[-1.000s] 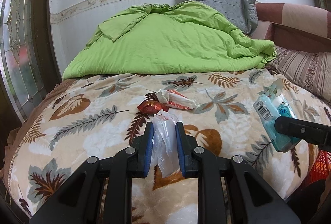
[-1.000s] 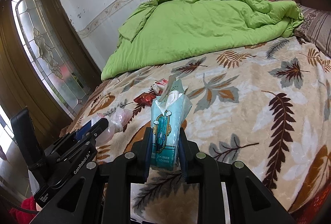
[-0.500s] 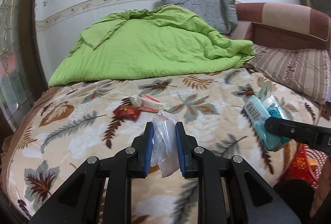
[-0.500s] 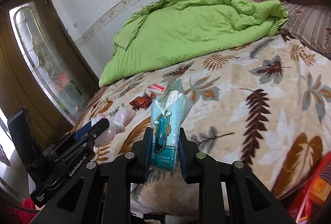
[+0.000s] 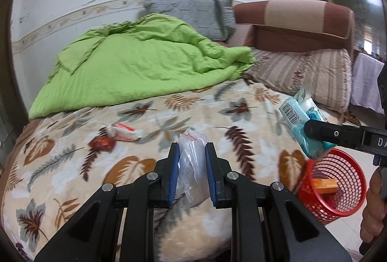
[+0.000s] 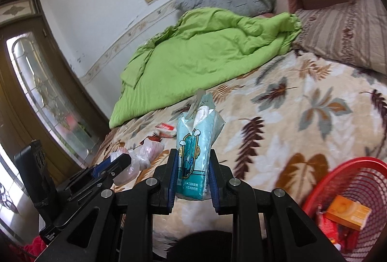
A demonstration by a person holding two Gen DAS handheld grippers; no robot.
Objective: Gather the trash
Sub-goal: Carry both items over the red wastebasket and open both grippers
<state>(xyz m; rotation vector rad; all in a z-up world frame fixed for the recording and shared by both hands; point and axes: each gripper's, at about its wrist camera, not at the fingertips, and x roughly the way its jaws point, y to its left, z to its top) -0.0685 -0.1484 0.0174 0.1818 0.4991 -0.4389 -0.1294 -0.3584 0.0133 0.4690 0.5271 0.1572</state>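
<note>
The left gripper (image 5: 192, 148) is clenching a crumpled clear plastic bag (image 5: 192, 165) between its blue-padded jaws, holding it in the air over the near edge of the bed (image 5: 254, 116). The bag is sticking up a little above the pads and sagging below them. The right gripper (image 6: 192, 160) is grasping a teal tissue pack (image 6: 193, 153) upright in its jaws, white tissue poking out of the torn top; in the left wrist view the same pack (image 5: 302, 124) is showing its barcode side, tilted, just above the rim of a red mesh basket (image 5: 338, 184).

The basket is standing on the floor beside the bed, at the right of both views (image 6: 350, 179). An orange box (image 6: 348, 212) and some red wrappers are lying inside it.

Two pieces of trash are lying on the leaf-patterned blanket (image 5: 72, 165), well beyond the left gripper: a crumpled red wrapper (image 5: 101, 143) and, touching or just beside it, a white and red wrapper (image 5: 123, 131). In the right wrist view only the white and red one (image 6: 165, 129) is clearly visible, partly hidden behind the tissue pack.

A green quilt (image 5: 135, 68) is bunched at the far side of the bed, with a grey pillow (image 5: 191, 15) behind it and a striped pillow (image 5: 302, 75) to the right.
</note>
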